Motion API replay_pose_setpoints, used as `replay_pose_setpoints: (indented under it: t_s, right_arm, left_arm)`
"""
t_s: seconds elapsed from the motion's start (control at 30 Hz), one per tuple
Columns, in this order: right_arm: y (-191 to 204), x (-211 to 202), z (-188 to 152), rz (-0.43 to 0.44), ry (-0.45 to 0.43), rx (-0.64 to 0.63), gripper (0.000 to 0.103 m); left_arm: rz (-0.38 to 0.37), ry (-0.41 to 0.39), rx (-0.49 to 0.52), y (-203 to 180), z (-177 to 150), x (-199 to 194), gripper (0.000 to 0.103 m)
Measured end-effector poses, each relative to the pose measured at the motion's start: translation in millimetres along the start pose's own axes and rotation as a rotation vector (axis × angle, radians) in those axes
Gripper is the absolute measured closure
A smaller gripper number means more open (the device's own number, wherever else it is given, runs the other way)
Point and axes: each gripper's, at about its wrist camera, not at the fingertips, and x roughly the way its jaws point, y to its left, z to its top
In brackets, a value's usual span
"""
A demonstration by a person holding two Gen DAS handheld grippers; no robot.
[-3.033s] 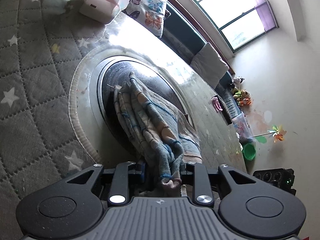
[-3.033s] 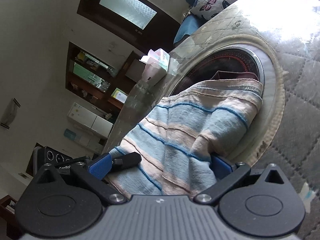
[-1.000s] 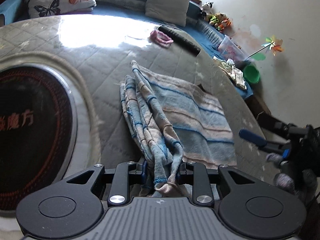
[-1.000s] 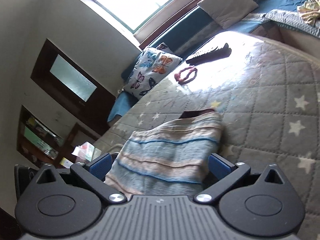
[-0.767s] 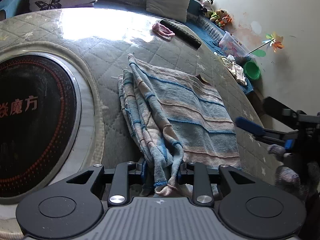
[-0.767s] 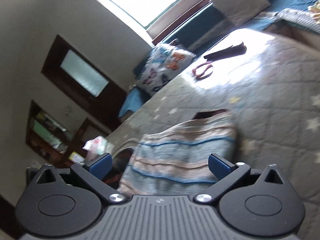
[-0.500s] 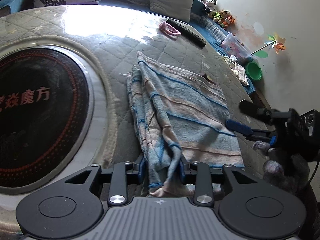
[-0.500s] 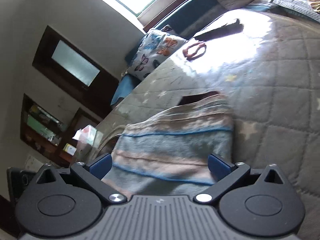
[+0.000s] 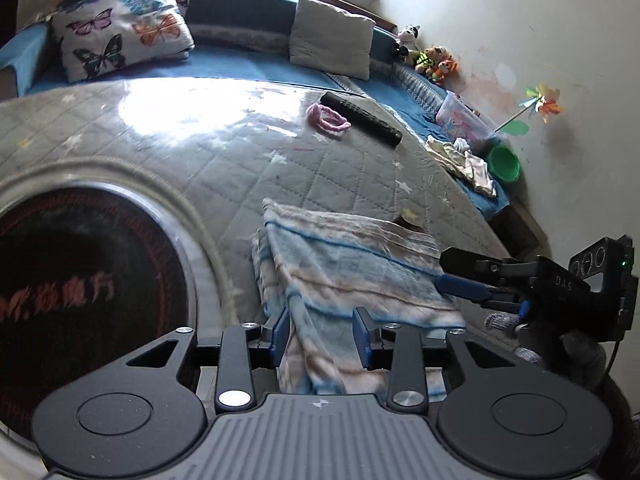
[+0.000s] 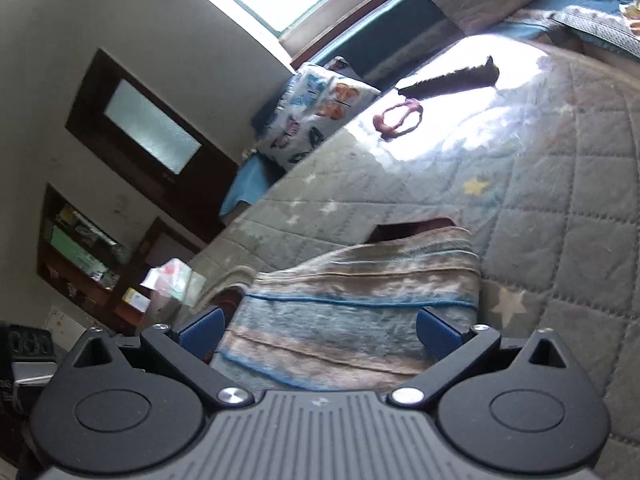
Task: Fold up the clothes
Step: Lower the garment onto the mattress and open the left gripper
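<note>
A blue and beige striped cloth (image 9: 352, 276) lies folded on the grey star-quilted mat (image 9: 248, 148). Its near edge runs loosely between the blue pads of my left gripper (image 9: 320, 338), which is open just above the mat. In the right wrist view the same cloth (image 10: 360, 300) lies flat between the widely spread fingers of my right gripper (image 10: 320, 332), which is open and holds nothing. The left wrist view shows the right gripper (image 9: 460, 276) at the cloth's right edge, in a gloved hand (image 9: 560, 344).
A dark round disc (image 9: 80, 292) with red characters lies left of the cloth. At the mat's far side are a pink hair band (image 9: 326, 118) and a long black object (image 9: 360, 114). Pillows (image 9: 120, 40) line the bench behind. A green bowl (image 9: 505, 162) stands at the right.
The cloth was carried from over the dark disc to the mat on its right and laid down. My left gripper's fingers have parted, letting go of the bunched edge. The right gripper stayed open.
</note>
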Motion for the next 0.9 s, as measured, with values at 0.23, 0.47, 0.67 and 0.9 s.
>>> replay_pose_setpoints:
  t_s: [0.23, 0.47, 0.67, 0.9]
  right_arm:
    - [-5, 6, 5, -0.018, 0.007, 0.012, 0.000]
    - [5, 20, 17, 0.030, 0.012, -0.003, 0.000]
    - [-3, 41, 21, -0.030, 0.028, 0.016, 0.000]
    - [25, 32, 13, -0.108, 0.029, -0.139, 0.000]
  left_arm:
    - [0.044, 0.067, -0.021, 18, 9, 28, 0.076]
    - [0.022, 0.001, -0.010, 11, 37, 35, 0.078]
    - [0.083, 0.019, 0.008, 15, 47, 71, 0.078]
    - [0.064, -0.002, 0.012, 20, 43, 57, 0.078]
